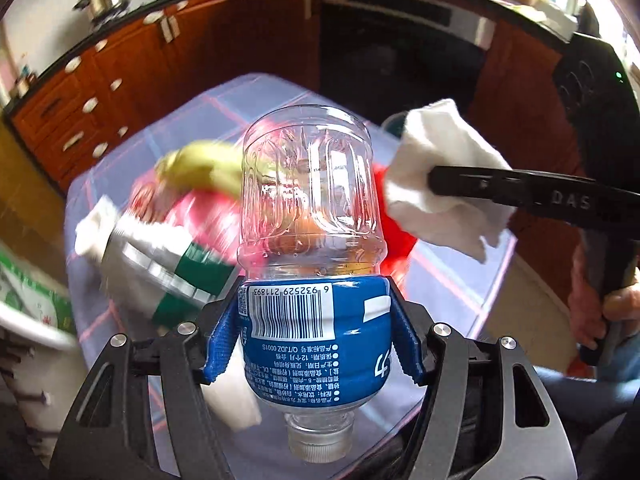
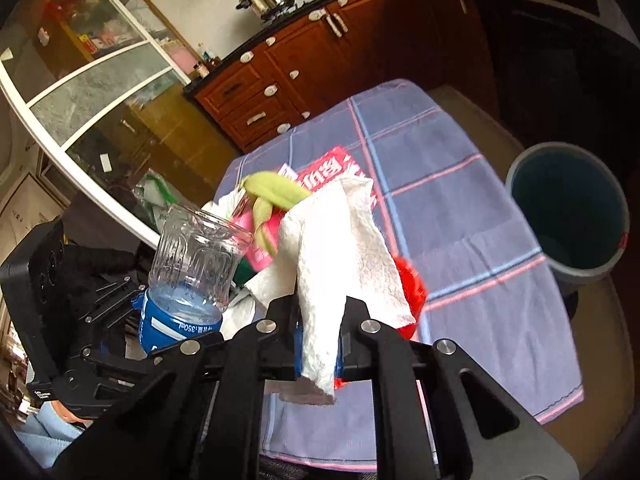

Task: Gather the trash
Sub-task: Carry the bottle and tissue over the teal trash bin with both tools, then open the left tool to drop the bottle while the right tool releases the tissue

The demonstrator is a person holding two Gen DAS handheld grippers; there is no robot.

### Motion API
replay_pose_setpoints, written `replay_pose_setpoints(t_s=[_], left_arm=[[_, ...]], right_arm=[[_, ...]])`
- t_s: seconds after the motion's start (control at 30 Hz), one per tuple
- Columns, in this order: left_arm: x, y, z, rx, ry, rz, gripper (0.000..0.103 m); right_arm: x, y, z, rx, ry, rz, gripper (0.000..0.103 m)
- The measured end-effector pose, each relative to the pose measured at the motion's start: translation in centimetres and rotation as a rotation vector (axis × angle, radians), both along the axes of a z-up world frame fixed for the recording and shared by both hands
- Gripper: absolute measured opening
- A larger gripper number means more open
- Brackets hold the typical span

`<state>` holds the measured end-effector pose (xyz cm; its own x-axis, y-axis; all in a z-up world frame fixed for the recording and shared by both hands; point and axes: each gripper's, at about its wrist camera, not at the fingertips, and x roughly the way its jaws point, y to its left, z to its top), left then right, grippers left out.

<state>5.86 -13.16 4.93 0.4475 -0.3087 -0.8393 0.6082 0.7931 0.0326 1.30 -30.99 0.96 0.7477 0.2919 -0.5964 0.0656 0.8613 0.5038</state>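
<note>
The left gripper (image 1: pixel 312 320) squeezes the plastic bottle (image 1: pixel 310 216) by its blue label, cap toward the camera; it could slip, being smooth. The right gripper (image 2: pixel 318 340) pinches a white paper towel (image 2: pixel 340 256) that hangs loose and could tear or snag. More trash lies near the table's left edge; the bin (image 2: pixel 568 208) stands off its right edge. The checked cloth (image 2: pixel 460 184) covers the table; brown kitchen cupboards (image 2: pixel 280 80) stand behind.

The left gripper (image 1: pixel 316 320) is made of black metal bars with round silver screws, and its two fingers (image 1: pixel 218 344) wear bright blue pads. The right gripper (image 2: pixel 320 340) looks the same, black with shiny screws and blue pads. Seen from the side, its black finger has the pale letters "DAS".
</note>
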Motion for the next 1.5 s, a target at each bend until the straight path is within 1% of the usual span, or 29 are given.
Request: replay_pose_setpoints(t_s=[0.1,0.17,0.23,0.3,0.43,0.53,0.63,0.67,0.73,0.8,0.83,0.87,0.9,0.93,0.97,1.0,1.03,1.07,1.13,1.23,1.27,1.3,1.33,1.37,1.43,1.5], left_arm=[[2.0,-4.1,0.5,0.0,0.003,-0.067,0.067],[3.8,-7.8,0.3,-0.01,0.03,-0.116,0.067],[5.5,-11.4,-0.1,-0.011,0.041,-0.158,0.067],[6.9,-15.6,-0.9,-0.012,0.059,-0.205,0.067],[10.1,-23.8,-3.6,-0.002,0.161,-0.266,0.067],[11.5,-28.8,-6.5,0.034,0.231,-0.302,0.067],[12.6,-32.3,-9.4,0.072,0.299,-0.315,0.067],[13.1,-33.4,-10.6,0.086,0.322,-0.316,0.067],[13.8,-34.8,-12.4,0.112,0.353,-0.312,0.067],[14.5,-35.8,-13.7,0.135,0.366,-0.307,0.067],[14.8,-36.2,-14.3,0.146,0.369,-0.308,0.067],[15.1,-36.4,-14.6,0.157,0.37,-0.31,0.067],[15.4,-36.7,-15.0,0.175,0.368,-0.307,0.068],[15.6,-36.9,-15.2,0.188,0.364,-0.304,0.072],[15.7,-37.1,-15.2,0.194,0.361,-0.301,0.077],[16.0,-37.0,-15.2,0.202,0.356,-0.296,0.078],[16.1,-37.2,-15.1,0.208,0.354,-0.292,0.078],[16.2,-37.1,-14.8,0.204,0.355,-0.293,0.078],[16.2,-36.9,-13.9,0.183,0.347,-0.294,0.079],[16.2,-35.6,-12.2,0.152,0.339,-0.288,0.079],[15.6,-35.0,-11.7,0.142,0.334,-0.283,0.079],[15.3,-34.4,-11.0,0.128,0.331,-0.278,0.079],[16.1,-33.2,-10.7,0.111,0.33,-0.275,0.08],[16.2,-32.1,-10.1,0.091,0.33,-0.272,0.082],[15.9,-30.5,-8.8,0.067,0.316,-0.263,0.087],[15.5,-28.9,-7.8,0.047,0.298,-0.249,0.09]], right_arm=[[0.2,-4.5,1.1,-0.028,-0.007,-0.104,0.01],[0.5,-8.0,1.2,-0.041,0.013,-0.178,0.01],[1.0,-11.4,0.7,-0.071,0.046,-0.254,0.01],[1.7,-14.8,-0.5,-0.075,0.091,-0.319,0.01],[3.6,-20.9,-4.3,-0.048,0.204,-0.391,0.01],[5.1,-24.6,-8.0,-0.008,0.306,-0.418,0.01],[6.5,-27.4,-11.7,0.062,0.394,-0.427,0.01],[6.9,-28.1,-12.9,0.085,0.419,-0.425,0.013],[7.8,-29.3,-14.8,0.089,0.461,-0.42,0.013],[8.3,-30.0,-16.1,0.096,0.486,-0.417,0.02],[8.5,-30.3,-16.6,0.105,0.489,-0.411,0.029],[8.5,-30.5,-17.1,0.115,0.49,-0.404,0.045],[8.5,-30.8,-17.4,0.128,0.496,-0.405,0.054],[8.6,-31.0,-17.7,0.146,0.496,-0.407,0.067],[8.6,-31.0,-17.8,0.162,0.489,-0.405,0.072],[8.6,-31.0,-17.8,0.172,0.484,-0.406,0.073],[8.4,-31.2,-18.0,0.179,0.481,-0.41,0.076],[8.3,-31.3,-17.9,0.185,0.477,-0.414,0.08],[8.1,-31.3,-17.6,0.188,0.465,-0.412,0.082],[7.7,-30.7,-16.5,0.174,0.468,-0.415,0.082],[7.4,-30.5,-16.0,0.173,0.464,-0.42,0.082],[7.0,-30.3,-15.5,0.178,0.457,-0.42,0.083],[6.8,-30.2,-15.0,0.18,0.449,-0.417,0.086],[6.7,-29.9,-14.6,0.182,0.442,-0.413,0.086],[6.2,-29.8,-13.9,0.221,0.421,-0.393,0.087],[5.7,-30.0,-13.4,0.333,0.368,-0.388,0.087]])
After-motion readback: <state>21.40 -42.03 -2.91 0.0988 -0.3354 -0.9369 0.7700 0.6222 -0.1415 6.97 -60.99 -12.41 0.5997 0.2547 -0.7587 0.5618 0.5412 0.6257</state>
